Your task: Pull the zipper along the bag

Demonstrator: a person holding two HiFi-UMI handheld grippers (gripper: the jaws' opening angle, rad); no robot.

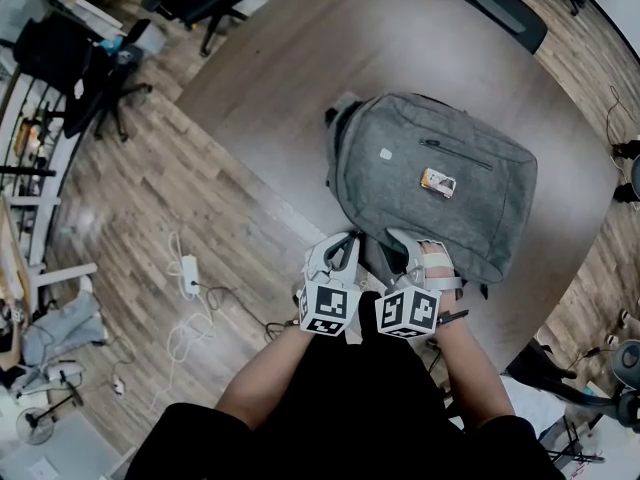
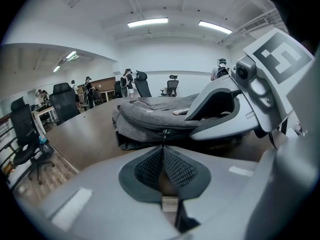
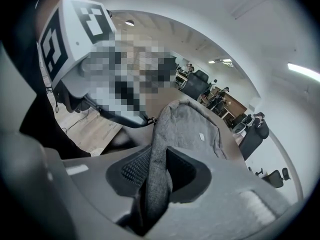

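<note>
A grey backpack (image 1: 430, 183) lies flat on a round brown table (image 1: 270, 88), its bottom edge toward the person. Both tools meet at that near edge, side by side and almost touching.

The head view shows the layout only. The left gripper (image 1: 345, 240) is at the corner of the backpack nearest the wooden floor (image 1: 200, 218). The right gripper (image 1: 420, 246) is just beside it, further along the same edge. What the fingers hold cannot be made out from up there.

The left gripper view settles its side. The two ribbed pads (image 2: 147, 169) are pressed together, pinching the thin zipper pull (image 2: 164, 138). This runs up to the slider on the seam of the backpack.

The right gripper view shows what the other two hide. Its jaws are clamped on a raised fold of the grey fabric, which stands up between the pads and fills the gap.

Only the head view shows the small white patch (image 1: 385, 153) on the front panel and a power strip (image 1: 190, 273) on the floor. Only the left gripper view shows people standing among office chairs (image 2: 142, 84) across the room.
</note>
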